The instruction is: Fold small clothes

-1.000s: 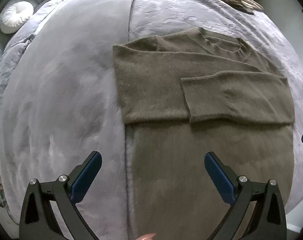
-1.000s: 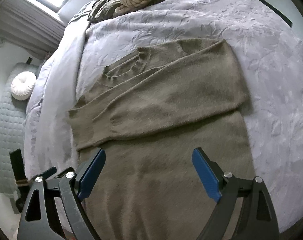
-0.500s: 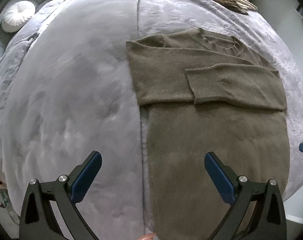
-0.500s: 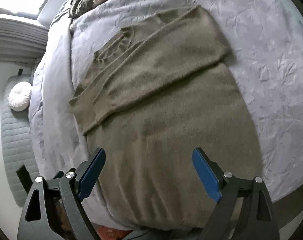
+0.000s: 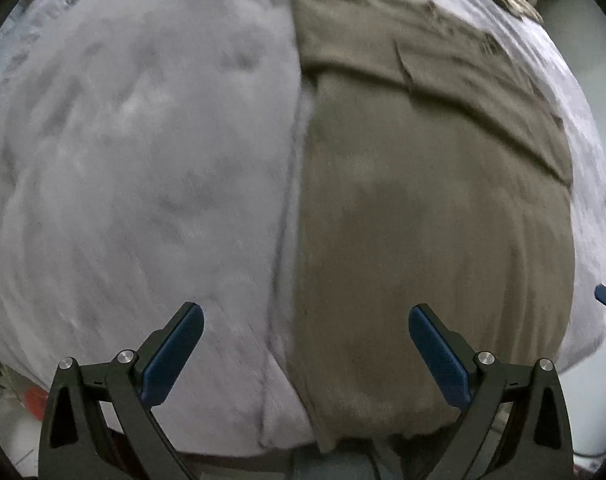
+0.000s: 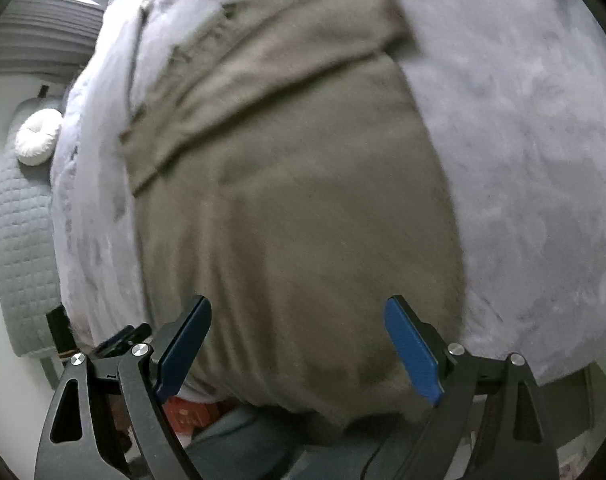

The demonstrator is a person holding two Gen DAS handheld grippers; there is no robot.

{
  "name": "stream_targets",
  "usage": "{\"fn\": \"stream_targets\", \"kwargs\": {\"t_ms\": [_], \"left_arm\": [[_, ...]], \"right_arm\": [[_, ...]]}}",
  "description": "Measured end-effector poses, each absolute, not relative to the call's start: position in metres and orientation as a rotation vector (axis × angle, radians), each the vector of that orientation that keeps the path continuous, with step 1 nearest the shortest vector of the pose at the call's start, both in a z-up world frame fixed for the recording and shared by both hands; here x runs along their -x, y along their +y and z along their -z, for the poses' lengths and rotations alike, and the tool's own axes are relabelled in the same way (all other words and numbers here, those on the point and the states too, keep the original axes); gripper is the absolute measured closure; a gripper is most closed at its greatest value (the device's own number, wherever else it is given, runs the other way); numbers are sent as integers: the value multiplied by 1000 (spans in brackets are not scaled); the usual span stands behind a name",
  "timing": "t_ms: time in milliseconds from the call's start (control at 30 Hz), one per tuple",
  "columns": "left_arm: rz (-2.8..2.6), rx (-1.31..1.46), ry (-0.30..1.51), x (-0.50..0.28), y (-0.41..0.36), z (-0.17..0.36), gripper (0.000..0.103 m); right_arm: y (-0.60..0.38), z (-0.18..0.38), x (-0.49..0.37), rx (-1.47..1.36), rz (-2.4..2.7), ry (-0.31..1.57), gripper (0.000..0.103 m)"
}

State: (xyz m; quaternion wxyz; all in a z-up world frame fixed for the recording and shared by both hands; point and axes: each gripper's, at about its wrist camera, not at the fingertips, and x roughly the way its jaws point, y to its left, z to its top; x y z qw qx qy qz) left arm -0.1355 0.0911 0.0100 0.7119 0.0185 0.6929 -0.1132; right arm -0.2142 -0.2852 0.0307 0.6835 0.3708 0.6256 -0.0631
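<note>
While both of my cameras look down on the bed (image 5: 143, 160), a brown sweater (image 5: 423, 220) lies flat on the grey bedspread, its sleeves folded across the chest and its bottom hem reaching the near edge of the mattress. I hold the left gripper (image 5: 305, 350) above the sweater's left edge, its blue pads spread wide apart with nothing between them; one pad hangs over bare bedspread, the other over the knit. My right gripper (image 6: 299, 350) is just as wide open and empty above the lower part of the sweater, near the hem. From the left camera, a blue tip of the right gripper shows at the far right edge. A round white cushion (image 6: 39, 142) rests on a quilted grey surface (image 6: 23, 260) beside the bed. Both views are blurred.
</note>
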Motion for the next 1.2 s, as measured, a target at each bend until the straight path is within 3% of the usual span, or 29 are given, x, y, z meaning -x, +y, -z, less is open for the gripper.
{"fn": "stream_targets", "kwargs": {"t_ms": [300, 500, 967, 1000, 1033, 1067, 1100, 1133, 1167, 1200], "left_arm": [[381, -21, 1647, 195, 81, 31, 0], [397, -37, 1621, 206, 71, 37, 0], [513, 133, 1741, 234, 70, 45, 0], [510, 144, 1743, 234, 71, 45, 0], [507, 158, 1736, 235, 73, 44, 8], [496, 157, 1733, 234, 75, 43, 13], [486, 149, 1736, 233, 77, 42, 27], [478, 137, 1737, 233, 79, 42, 45], [475, 129, 1739, 231, 83, 41, 53], [481, 136, 1742, 229, 88, 41, 70]], "right_arm": [[-304, 31, 291, -1001, 189, 1475, 12], [-283, 63, 301, -1132, 56, 1477, 12], [-253, 61, 288, -1153, -94, 1450, 12], [-254, 62, 290, -1159, -86, 1450, 15], [-255, 62, 291, -1161, -75, 1452, 20], [-260, 64, 294, -1156, -60, 1463, 43], [-262, 65, 296, -1147, -41, 1481, 81], [-262, 67, 296, -1141, -32, 1496, 93], [-262, 66, 297, -1140, -37, 1493, 93], [-262, 62, 296, -1128, -50, 1481, 93]]}}
